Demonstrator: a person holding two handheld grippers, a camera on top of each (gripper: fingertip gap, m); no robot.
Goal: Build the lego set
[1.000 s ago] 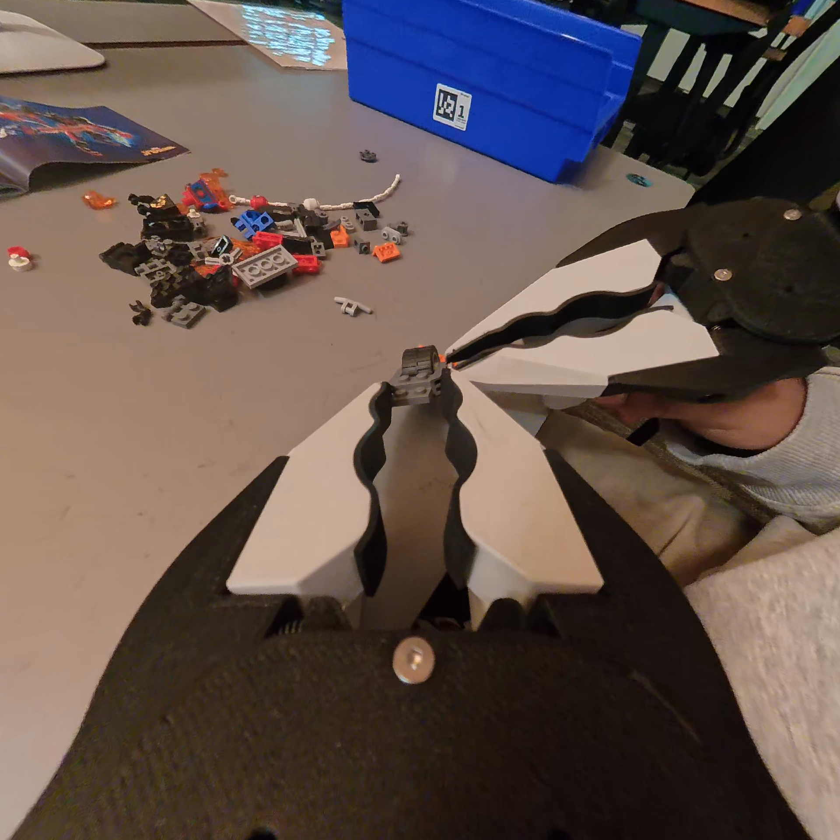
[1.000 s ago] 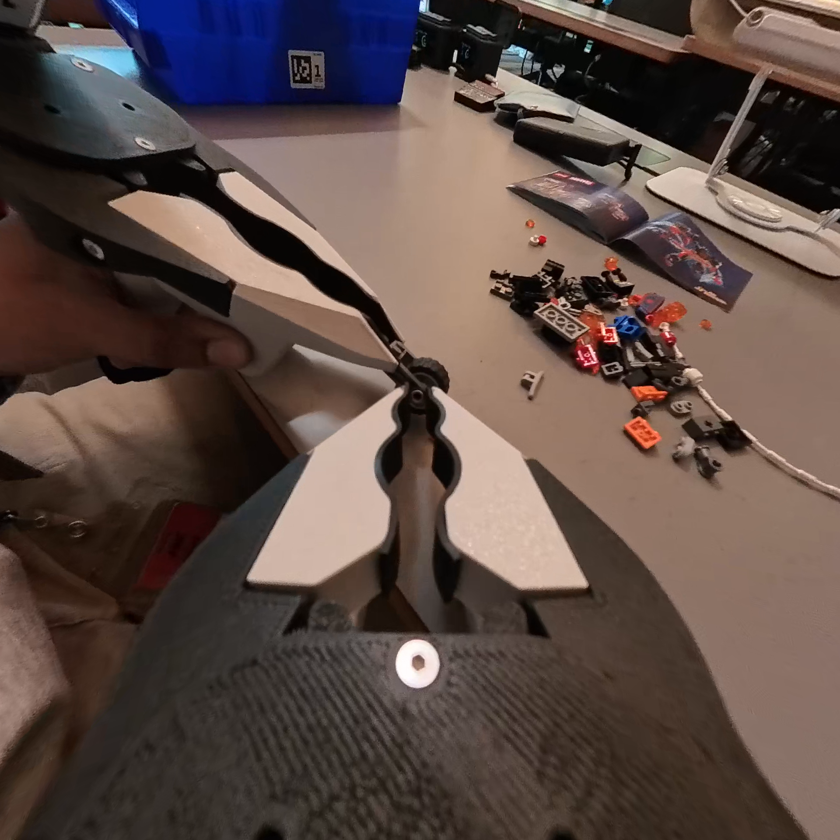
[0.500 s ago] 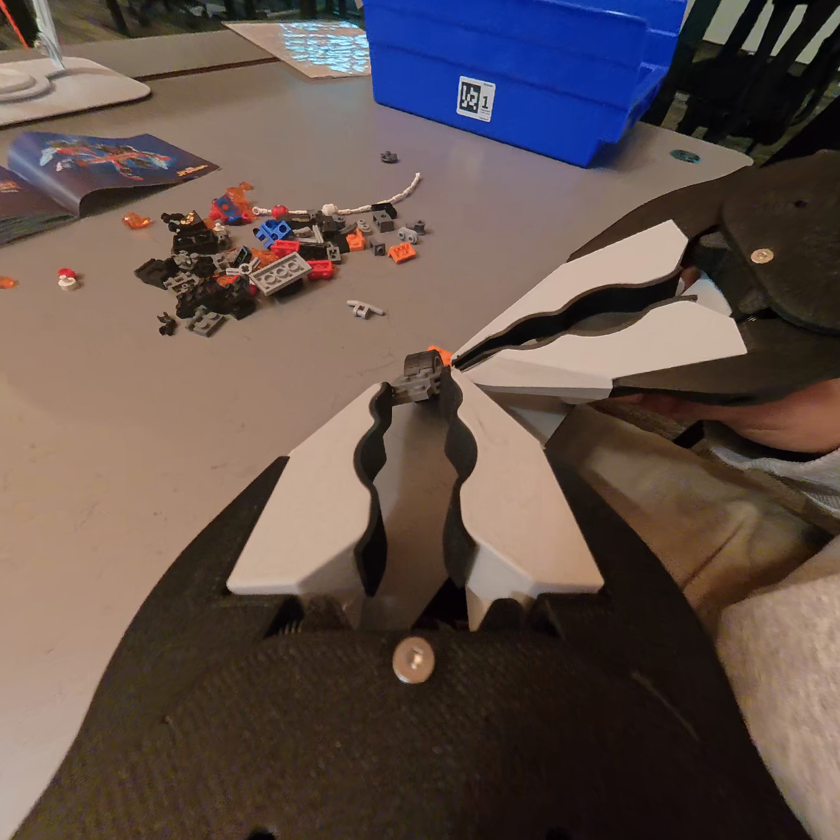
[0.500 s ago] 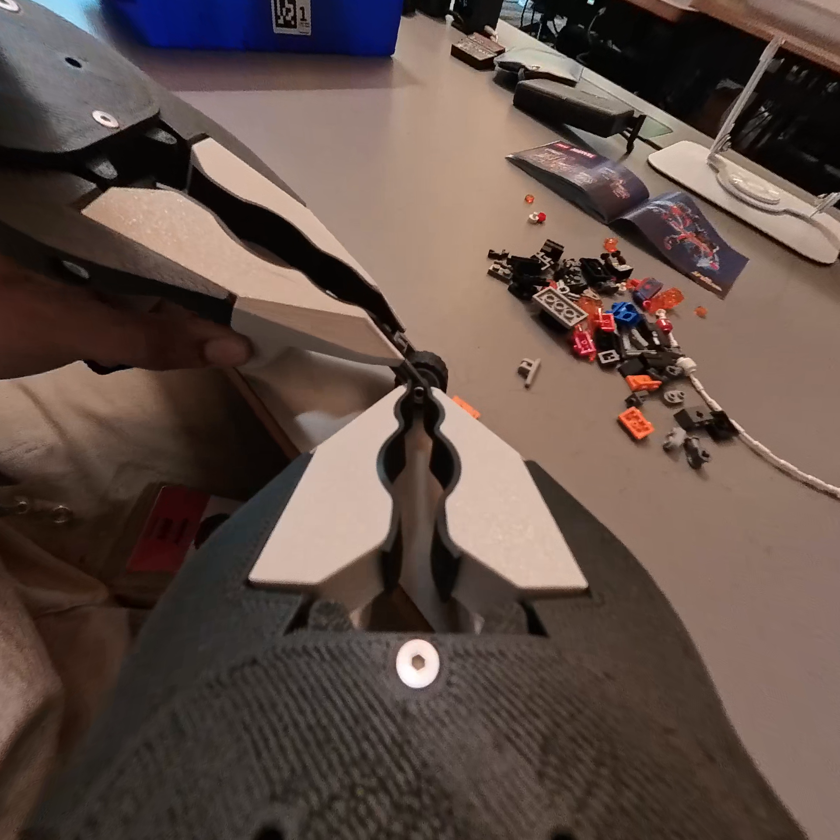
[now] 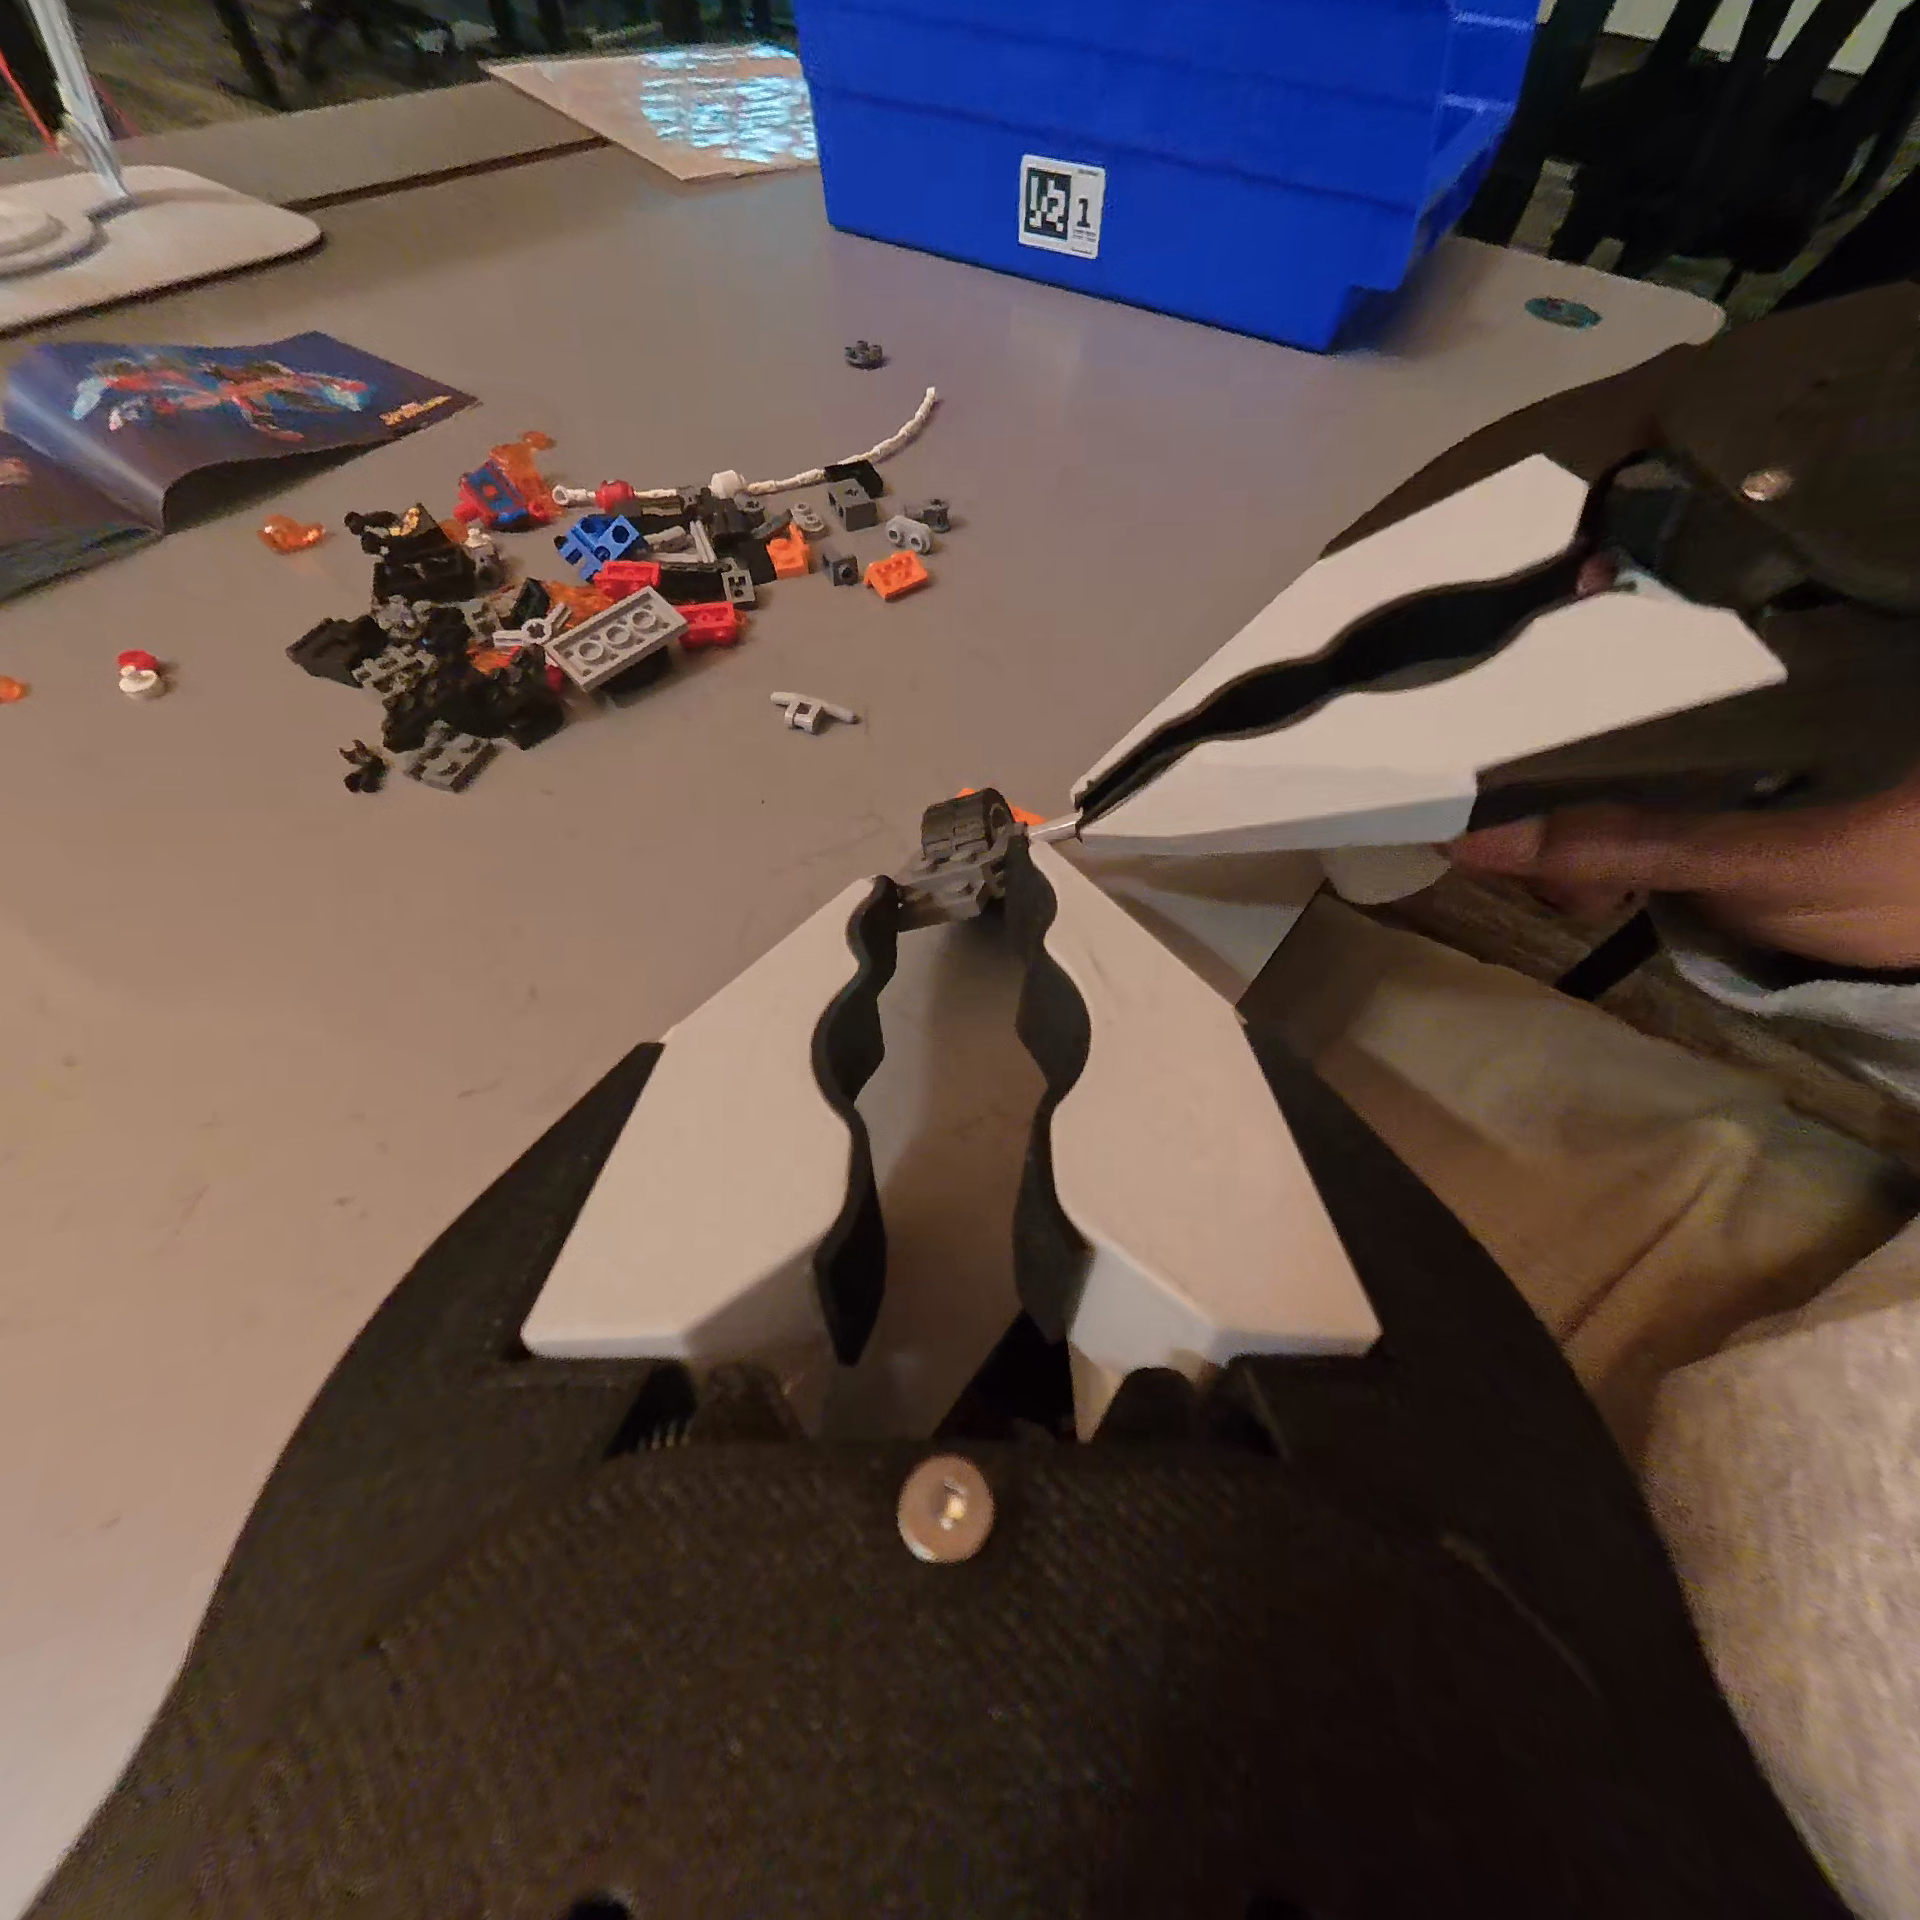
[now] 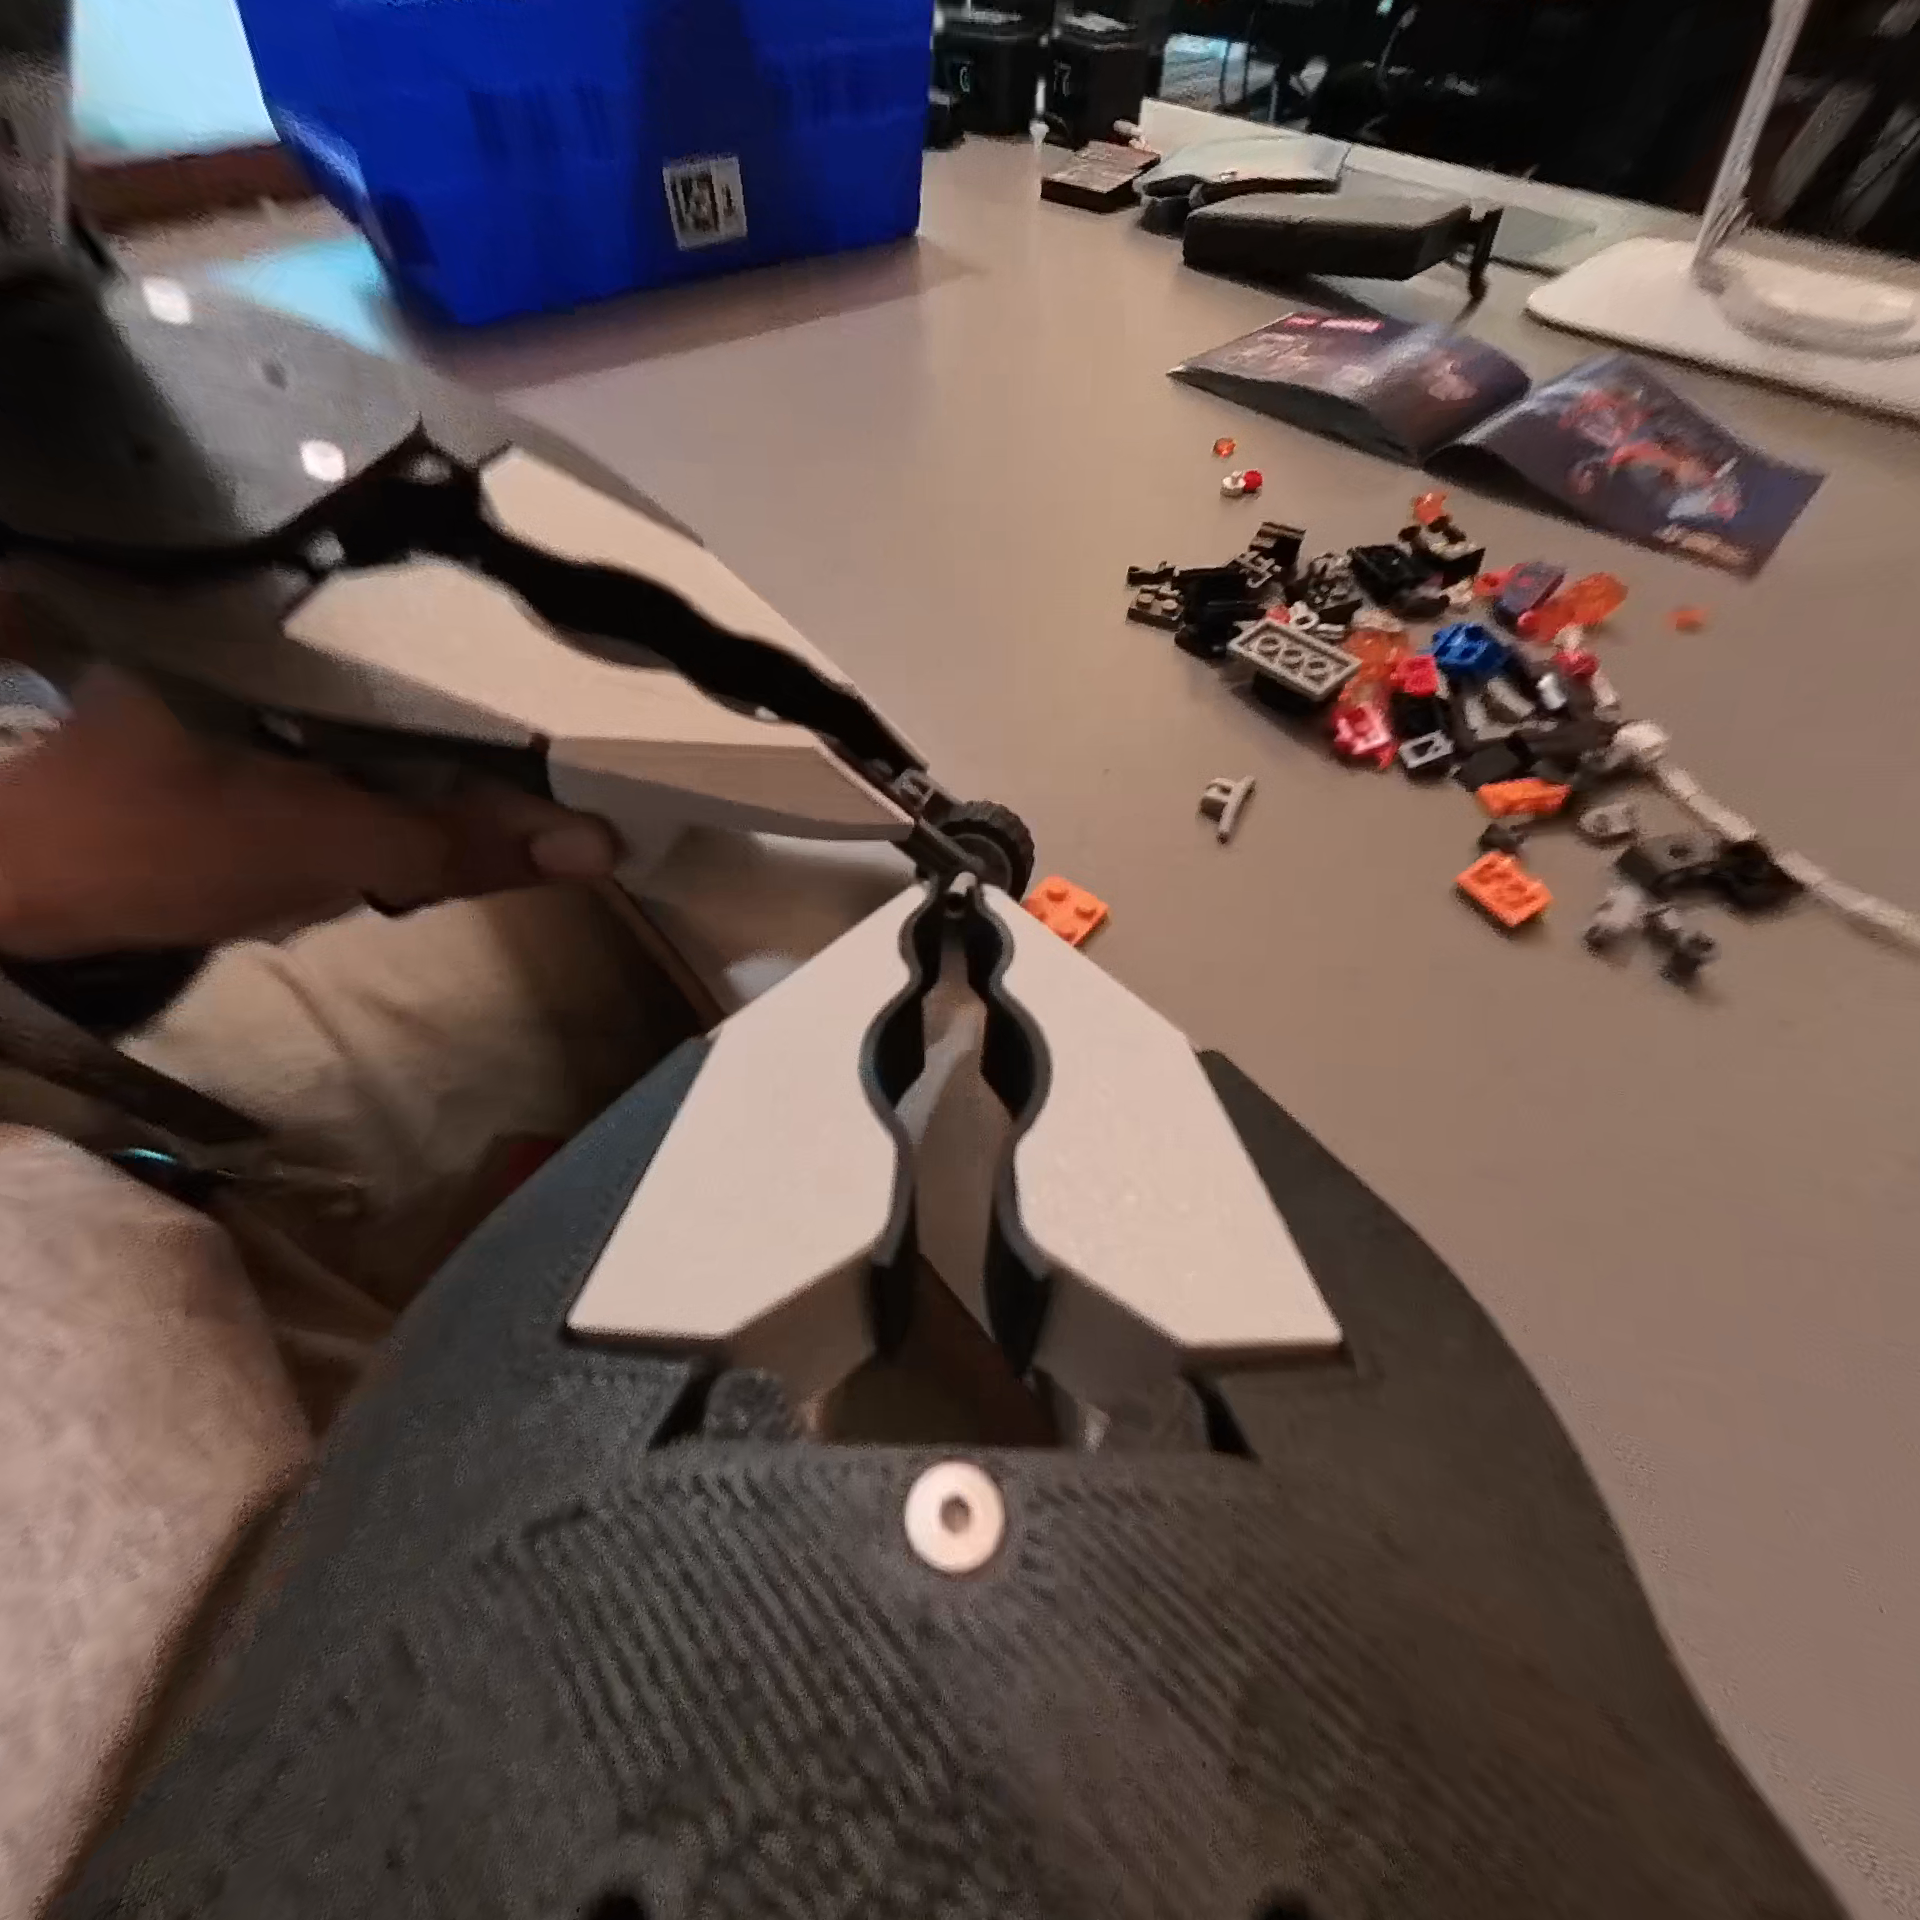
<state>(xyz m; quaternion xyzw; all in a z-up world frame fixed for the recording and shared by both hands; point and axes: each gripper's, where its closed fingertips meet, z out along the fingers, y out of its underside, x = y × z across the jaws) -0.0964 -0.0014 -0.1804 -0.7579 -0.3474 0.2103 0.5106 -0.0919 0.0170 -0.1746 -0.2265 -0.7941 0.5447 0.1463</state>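
My left gripper [image 5: 956, 883] is shut on a small grey and black brick assembly [image 5: 961, 847] with a black wheel, held above the table's near edge. In the right wrist view the left gripper [image 6: 904, 790] comes in from the left with the wheel [image 6: 992, 842] at its tip. My right gripper [image 6: 956, 899] is shut on a small light grey pin [image 6: 961, 883] right beside the wheel. In the left wrist view it [image 5: 1081, 821] enters from the right, the pin [image 5: 1049, 828] pointing at the wheel. An orange plate [image 6: 1065, 909] lies on the table just below.
A pile of loose bricks [image 5: 582, 613] lies on the grey table [image 5: 312, 1039], also in the right wrist view [image 6: 1455, 675]. A lone grey piece [image 5: 810, 712] sits nearer. A blue bin [image 5: 1143, 135], a booklet [image 5: 208, 416] and a white lamp base [image 5: 125, 229] stand farther back. Only a small space, under 4 cm, lies between the two pairs of fingers. From either gripper's tips it is about 8 centimeters to the lone grey piece [image 5: 810, 712]. Look for it in the right wrist view [image 6: 1223, 799] too.
Both grippers have stayed shut and tip to tip. The right gripper's tip has drawn slightly back from the wheel. The orange plate has come into sight on the table beneath them.
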